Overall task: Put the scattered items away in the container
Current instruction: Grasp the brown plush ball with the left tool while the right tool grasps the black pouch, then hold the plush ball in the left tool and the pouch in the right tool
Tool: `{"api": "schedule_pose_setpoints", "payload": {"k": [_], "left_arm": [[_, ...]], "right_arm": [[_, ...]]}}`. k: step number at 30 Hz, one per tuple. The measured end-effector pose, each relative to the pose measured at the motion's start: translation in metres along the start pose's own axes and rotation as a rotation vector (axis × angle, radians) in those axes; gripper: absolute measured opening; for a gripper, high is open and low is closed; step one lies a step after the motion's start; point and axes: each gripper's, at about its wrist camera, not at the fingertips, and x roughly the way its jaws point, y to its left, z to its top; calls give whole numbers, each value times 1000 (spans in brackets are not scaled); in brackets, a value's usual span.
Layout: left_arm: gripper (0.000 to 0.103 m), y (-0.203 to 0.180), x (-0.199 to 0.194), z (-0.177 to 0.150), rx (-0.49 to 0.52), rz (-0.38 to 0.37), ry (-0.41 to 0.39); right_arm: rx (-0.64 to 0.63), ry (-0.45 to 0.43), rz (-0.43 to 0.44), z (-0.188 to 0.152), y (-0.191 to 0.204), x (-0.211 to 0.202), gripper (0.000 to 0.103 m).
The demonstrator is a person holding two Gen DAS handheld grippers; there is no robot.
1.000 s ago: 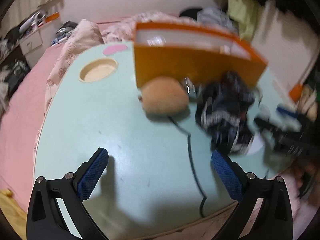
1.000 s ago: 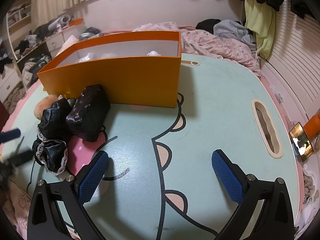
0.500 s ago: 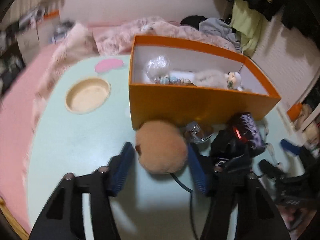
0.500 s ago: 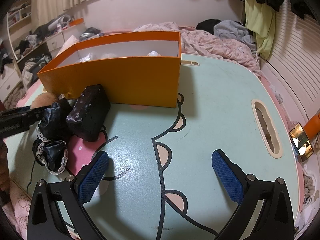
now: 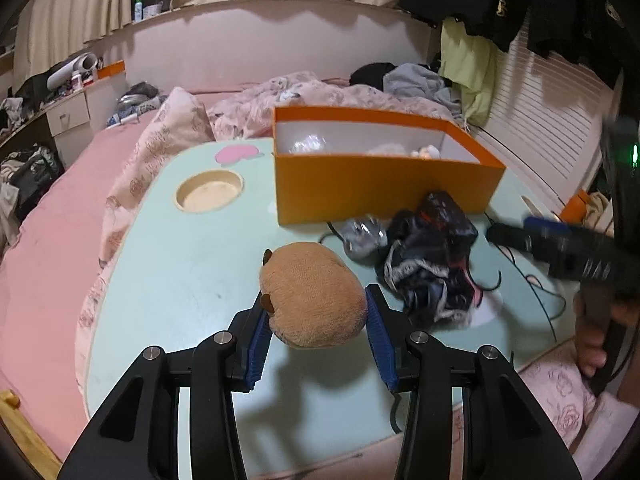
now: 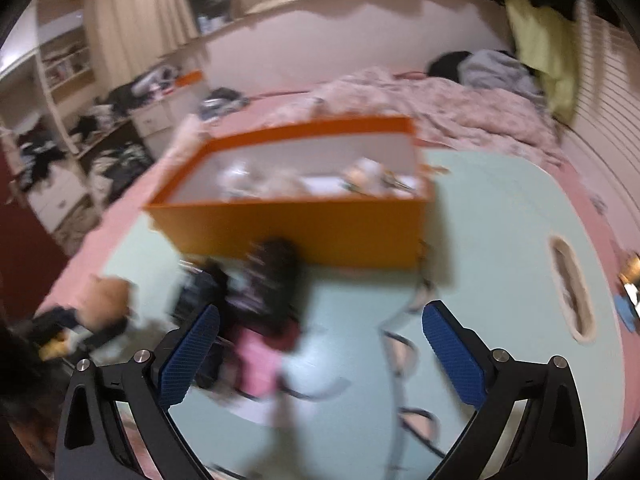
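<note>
Now the left gripper (image 5: pixel 316 336) pinches the tan plush toy (image 5: pixel 314 294); right gripper (image 6: pixel 320 354) spread, empty.

Mint-green desk (image 5: pixel 168 264) sits on the pink bed (image 5: pixel 48 240). On it: orange box (image 5: pixel 380 190); touching the box front, black cloth heap (image 5: pixel 432 256), crumpled silver wrapper (image 5: pixel 362 234), black cable (image 5: pixel 540 280).

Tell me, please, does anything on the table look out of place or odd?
Nothing looks damaged or spilled. A pile of dark lacy clothing, a crumpled silvery item and a black cable lie loose on the table in front of the orange box. The left gripper holds the tan plush toy.
</note>
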Motion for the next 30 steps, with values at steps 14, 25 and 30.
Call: {"api": "schedule_pose_setpoints", "payload": {"k": [14, 25, 30], "left_arm": [[46, -4, 5, -6, 25, 12, 13], [46, -9, 4, -6, 31, -2, 1], [46, -9, 10, -9, 30, 8, 15]], "right_arm": [[7, 45, -14, 11, 16, 41, 27], [16, -16, -74, -32, -8, -4, 27], [3, 18, -80, -37, -8, 6, 27]]}}
